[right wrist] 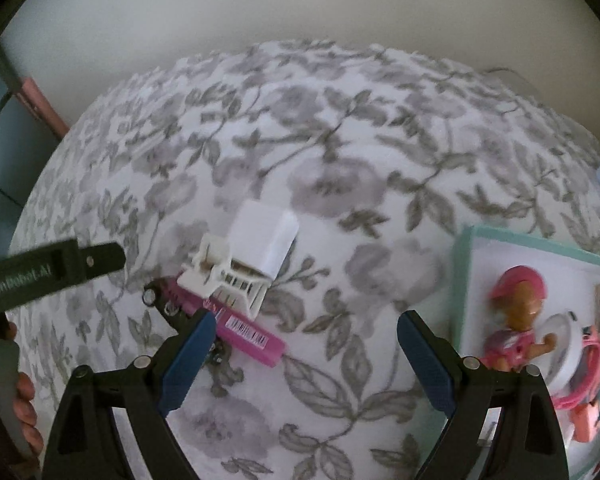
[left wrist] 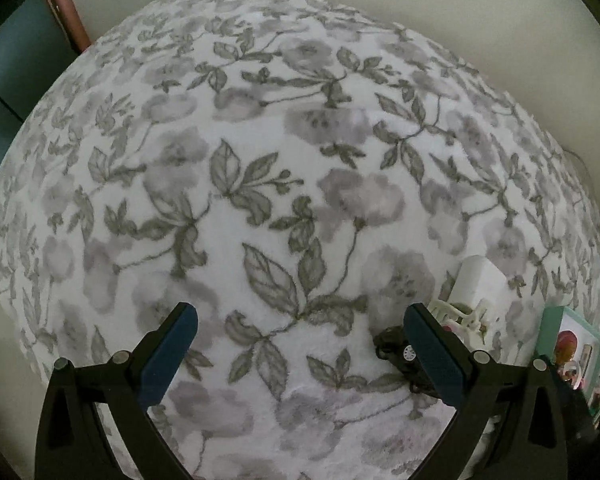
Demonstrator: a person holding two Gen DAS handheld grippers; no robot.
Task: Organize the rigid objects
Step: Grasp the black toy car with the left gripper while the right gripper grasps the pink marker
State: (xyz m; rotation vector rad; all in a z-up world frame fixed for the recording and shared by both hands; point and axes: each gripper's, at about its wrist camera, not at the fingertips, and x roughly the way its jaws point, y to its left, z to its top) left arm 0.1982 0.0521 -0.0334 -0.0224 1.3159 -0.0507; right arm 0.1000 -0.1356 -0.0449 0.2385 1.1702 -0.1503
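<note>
Left claw (right wrist: 100,260) housing, "GenRobot.AI" lettering

A floral grey-and-white blanket (right wrist: 340,184) covers the bed. On it lie a white box (right wrist: 266,240), white toy chair (right wrist: 228,280) and pink car (right wrist: 244,330) at nine o'clock. A teal doll box (right wrist: 466,280) lies at three o'clock.

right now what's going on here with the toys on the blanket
A person holds a gripper in each hand over a floral blanket; both the left gripper and the right gripper are open and hold nothing. A small pile lies ahead of the right one: a white box against white toy furniture, which rests on a long pink package. A boxed doll lies to the right. Nothing is grasped yet.
</note>
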